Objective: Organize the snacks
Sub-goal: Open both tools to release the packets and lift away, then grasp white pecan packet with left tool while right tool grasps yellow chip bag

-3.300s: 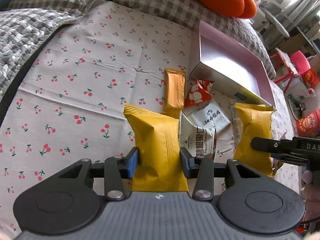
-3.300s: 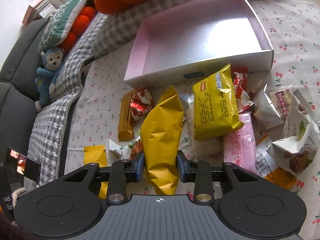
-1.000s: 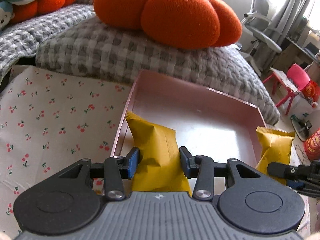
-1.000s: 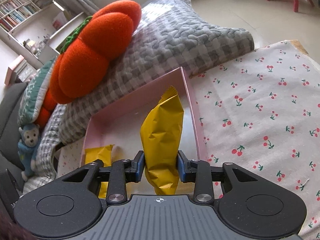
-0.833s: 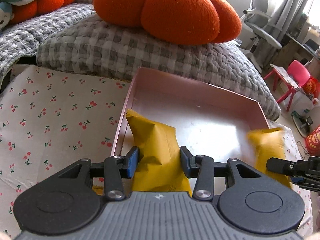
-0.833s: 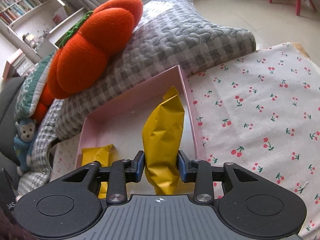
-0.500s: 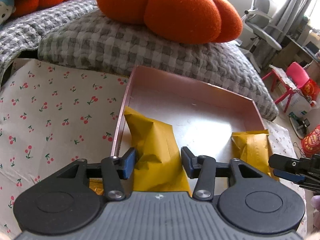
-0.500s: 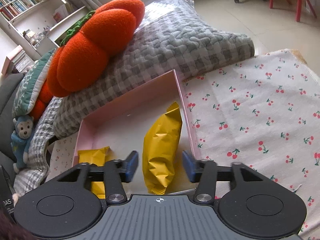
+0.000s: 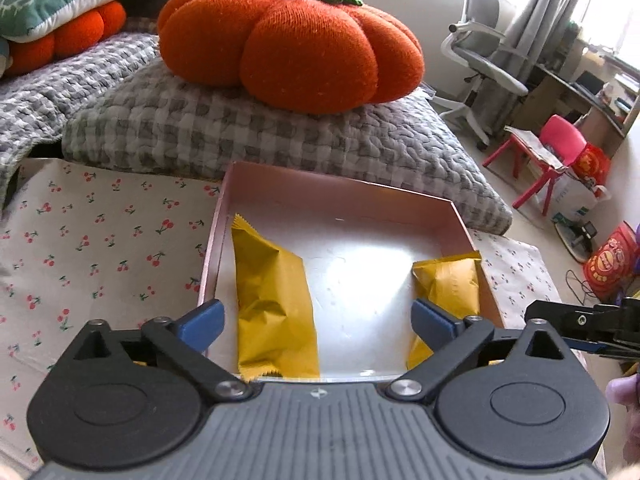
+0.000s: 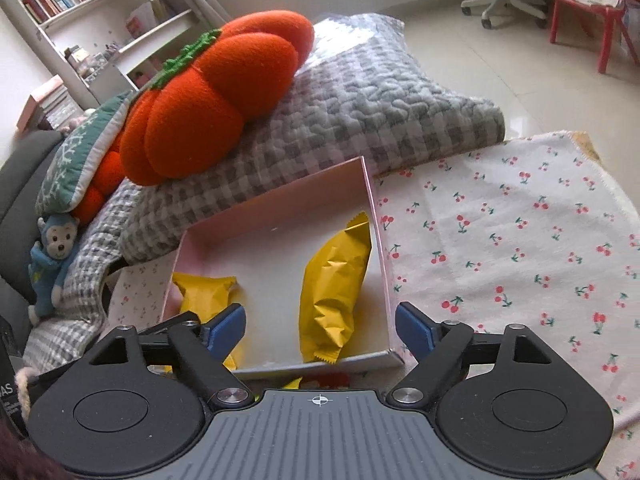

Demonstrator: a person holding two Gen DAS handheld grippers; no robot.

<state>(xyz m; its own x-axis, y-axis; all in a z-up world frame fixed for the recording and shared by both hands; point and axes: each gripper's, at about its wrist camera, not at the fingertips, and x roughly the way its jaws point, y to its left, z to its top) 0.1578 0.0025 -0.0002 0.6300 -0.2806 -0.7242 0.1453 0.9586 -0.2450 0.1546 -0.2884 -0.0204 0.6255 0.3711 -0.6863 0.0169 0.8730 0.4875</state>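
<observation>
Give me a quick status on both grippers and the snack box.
Left gripper and right gripper open, fingers just spread, nothing between them. Two yellow packets lying in the pink box. Nothing blocking the box.

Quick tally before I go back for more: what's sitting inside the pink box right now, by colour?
Yellow snack packets: 2, one by the left wall of the pink box, one by its right wall
Packets of any other colour in the box: 0
Total in the box: 2

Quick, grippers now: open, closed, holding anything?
Left gripper: just opened, holding nothing; yellow packet lies free.
Right gripper: just opened, holding nothing.
</observation>
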